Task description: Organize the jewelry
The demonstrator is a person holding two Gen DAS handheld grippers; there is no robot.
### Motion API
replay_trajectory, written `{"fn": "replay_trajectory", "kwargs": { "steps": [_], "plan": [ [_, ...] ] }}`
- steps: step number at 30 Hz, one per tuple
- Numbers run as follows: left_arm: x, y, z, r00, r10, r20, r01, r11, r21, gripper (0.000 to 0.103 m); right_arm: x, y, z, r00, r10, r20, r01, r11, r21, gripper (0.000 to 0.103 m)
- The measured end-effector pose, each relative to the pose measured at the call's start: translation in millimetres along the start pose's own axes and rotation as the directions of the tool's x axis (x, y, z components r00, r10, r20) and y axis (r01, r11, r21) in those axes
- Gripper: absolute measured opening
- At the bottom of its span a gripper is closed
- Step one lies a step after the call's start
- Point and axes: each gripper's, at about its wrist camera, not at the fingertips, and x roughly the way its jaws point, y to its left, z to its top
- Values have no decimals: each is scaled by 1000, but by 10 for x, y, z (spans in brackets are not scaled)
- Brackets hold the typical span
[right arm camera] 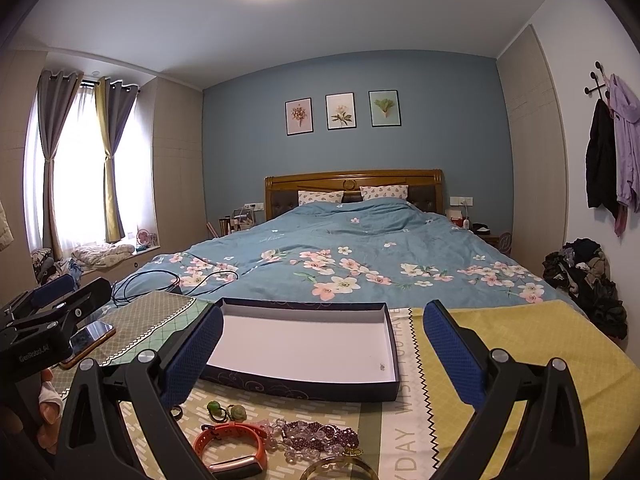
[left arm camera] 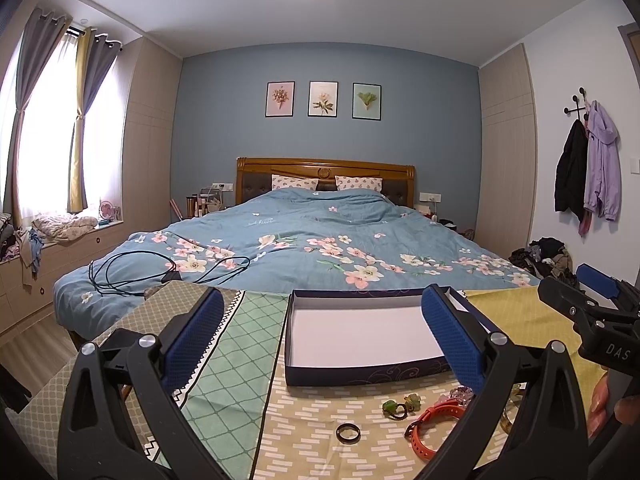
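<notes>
A dark blue box (left arm camera: 364,374) (right arm camera: 304,388) with a white inside lies open and empty on the patterned tablecloth. In front of it lie a dark ring (left arm camera: 348,433), green bead pieces (left arm camera: 396,406) (right arm camera: 226,409), an orange wristband (left arm camera: 434,420) (right arm camera: 232,450), a purple bead bracelet (right arm camera: 320,436) and a gold bangle (right arm camera: 340,468). My left gripper (left arm camera: 322,336) hovers open above the table before the box. My right gripper (right arm camera: 322,344) is open too, over the jewelry. Each gripper shows at the edge of the other's view.
A phone (right arm camera: 88,342) lies on the table's left part. Behind the table stands a bed with a floral blue cover (left arm camera: 320,240) and a black cable (left arm camera: 132,272). A clothes pile (right arm camera: 588,284) sits by the right wall. A hand (left arm camera: 600,400) holds the right gripper's handle.
</notes>
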Motion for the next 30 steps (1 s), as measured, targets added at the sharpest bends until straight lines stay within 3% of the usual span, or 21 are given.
{"fn": "replay_trajectory", "kwargs": {
  "steps": [30],
  "plan": [
    [0,-10,-2,1000,0,1,0,1000,0,97,14,-6,7,1000,4,-6,-4,1000,5,97]
  ]
}}
